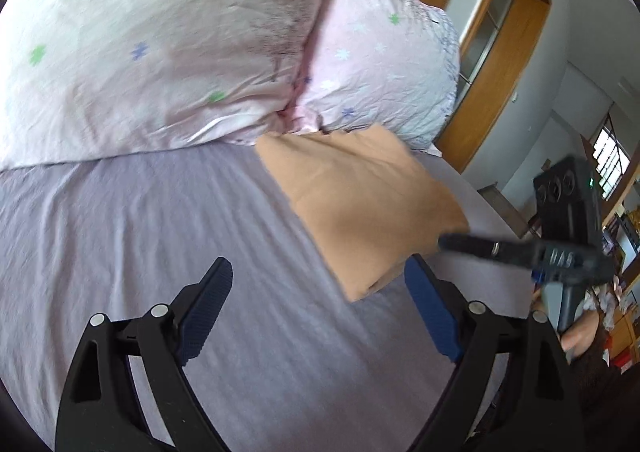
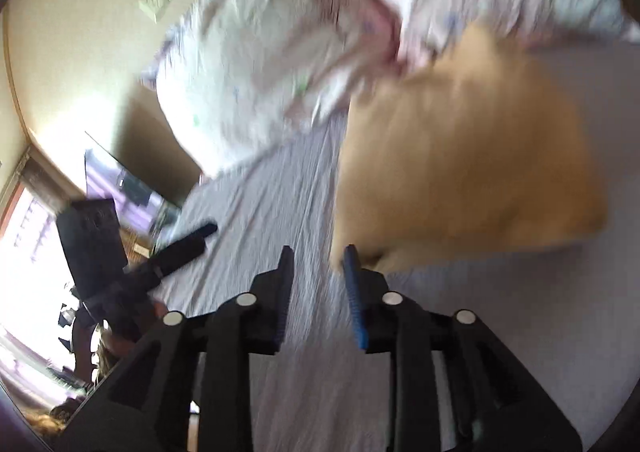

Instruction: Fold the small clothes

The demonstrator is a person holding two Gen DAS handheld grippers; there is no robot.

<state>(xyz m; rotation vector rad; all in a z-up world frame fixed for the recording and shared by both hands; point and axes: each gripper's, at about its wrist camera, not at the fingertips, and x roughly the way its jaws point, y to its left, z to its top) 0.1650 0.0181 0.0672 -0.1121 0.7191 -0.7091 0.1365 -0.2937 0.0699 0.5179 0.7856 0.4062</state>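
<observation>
A tan garment (image 1: 366, 208), folded into a flat rectangle, lies on the lilac bed sheet (image 1: 160, 220) just below the pillows. My left gripper (image 1: 320, 272) is open and empty above the sheet, its right finger near the garment's near corner. My right gripper (image 1: 452, 242) reaches in from the right over the garment's edge. In the blurred right wrist view the right gripper (image 2: 318, 258) is open and empty, with the garment (image 2: 460, 164) just ahead to the right. The left gripper (image 2: 200, 236) shows at the left.
Two pale pink patterned pillows (image 1: 180, 44) lie at the head of the bed. A wooden door frame (image 1: 500, 72) and cluttered shelves (image 1: 624, 236) stand beyond the bed's right edge. A bright window (image 2: 28, 236) is at the left.
</observation>
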